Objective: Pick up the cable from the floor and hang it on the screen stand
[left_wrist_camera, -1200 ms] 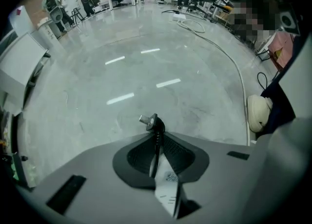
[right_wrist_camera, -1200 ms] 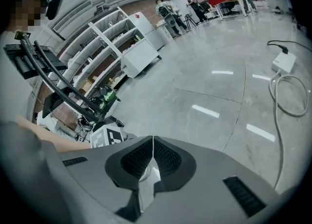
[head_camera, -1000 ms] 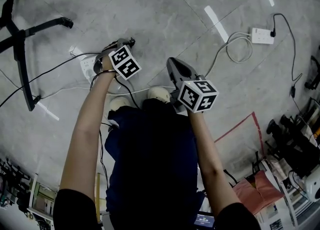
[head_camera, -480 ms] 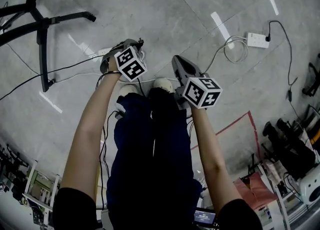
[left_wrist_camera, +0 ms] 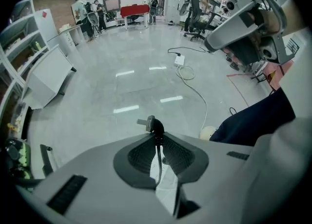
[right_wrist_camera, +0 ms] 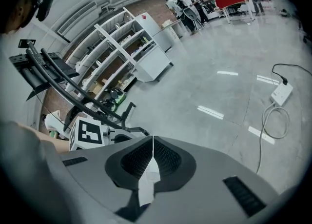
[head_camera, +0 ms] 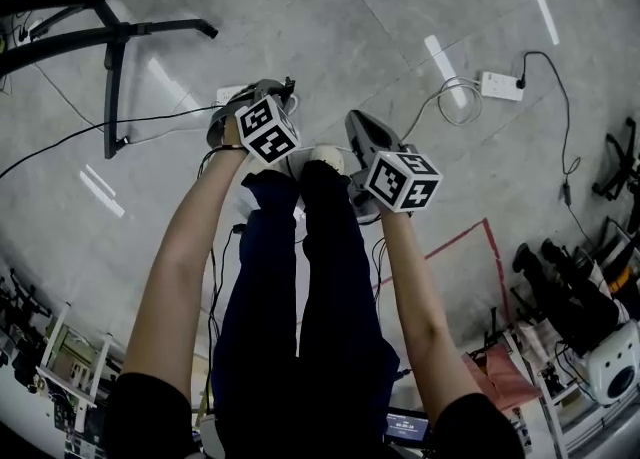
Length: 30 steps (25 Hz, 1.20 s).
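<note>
My left gripper (head_camera: 284, 88) is shut on a thin black cable (left_wrist_camera: 157, 155). In the left gripper view the cable's black plug end (left_wrist_camera: 152, 124) sticks out past the closed tips of the left gripper (left_wrist_camera: 156, 133), well above the floor. From that hand the cable (head_camera: 110, 139) trails left across the floor. The screen stand's black legs (head_camera: 110, 37) lie at the top left; its dark frame (right_wrist_camera: 48, 74) rises at the left of the right gripper view. My right gripper (head_camera: 356, 121) hangs beside the left one; in its own view the right gripper (right_wrist_camera: 152, 140) has jaws pressed together with nothing between.
A white power strip (head_camera: 500, 85) with a coiled white lead (head_camera: 455, 102) lies on the floor at the upper right. Red tape (head_camera: 470, 237) marks the floor by my right arm. Gear and chairs (head_camera: 575, 297) crowd the right edge. White shelves (right_wrist_camera: 122, 57) stand behind the stand.
Both grippers have risen from the floor as the person stood up, and the floor now looks farther away. The left gripper stays shut on the cable.
</note>
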{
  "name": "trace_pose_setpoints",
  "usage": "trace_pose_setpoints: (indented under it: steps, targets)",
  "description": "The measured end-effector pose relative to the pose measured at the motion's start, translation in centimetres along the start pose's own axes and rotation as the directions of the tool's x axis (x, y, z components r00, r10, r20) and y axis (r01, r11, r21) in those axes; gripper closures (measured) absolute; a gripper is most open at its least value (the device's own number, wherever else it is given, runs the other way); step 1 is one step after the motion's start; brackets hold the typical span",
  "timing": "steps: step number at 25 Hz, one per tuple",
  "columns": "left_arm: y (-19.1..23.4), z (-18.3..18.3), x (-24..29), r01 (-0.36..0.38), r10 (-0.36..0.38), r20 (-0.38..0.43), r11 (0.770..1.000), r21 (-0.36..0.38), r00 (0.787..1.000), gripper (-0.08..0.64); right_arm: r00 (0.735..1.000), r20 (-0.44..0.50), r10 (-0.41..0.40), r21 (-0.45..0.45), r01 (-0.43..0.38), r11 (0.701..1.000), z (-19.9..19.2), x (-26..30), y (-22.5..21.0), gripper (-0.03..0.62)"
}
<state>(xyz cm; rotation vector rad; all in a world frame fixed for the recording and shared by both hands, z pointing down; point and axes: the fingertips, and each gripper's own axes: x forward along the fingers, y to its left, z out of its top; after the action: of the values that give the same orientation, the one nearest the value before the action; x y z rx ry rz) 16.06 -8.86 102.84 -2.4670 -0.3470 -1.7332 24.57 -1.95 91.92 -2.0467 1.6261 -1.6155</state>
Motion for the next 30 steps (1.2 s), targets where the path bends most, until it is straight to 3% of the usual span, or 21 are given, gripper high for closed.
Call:
trace_pose_setpoints:
  steps: [15, 30]
  targets:
    - [0.0, 3.6, -14.5, -0.066, 0.075, 0.077, 0.991, -0.12, 0.994, 0.511, 0.995, -0.062, 0.073, -0.059, -0.076, 0.995, 3.6, -5.4, 11.2, 0.569]
    - [1.7, 6.3, -29.0, -0.16, 0.217, 0.188, 0.948, -0.277, 0.958, 0.512, 0.99, -0.048, 0.135, -0.126, -0.14, 0.982, 8.2, -10.3, 20.2, 0.569]
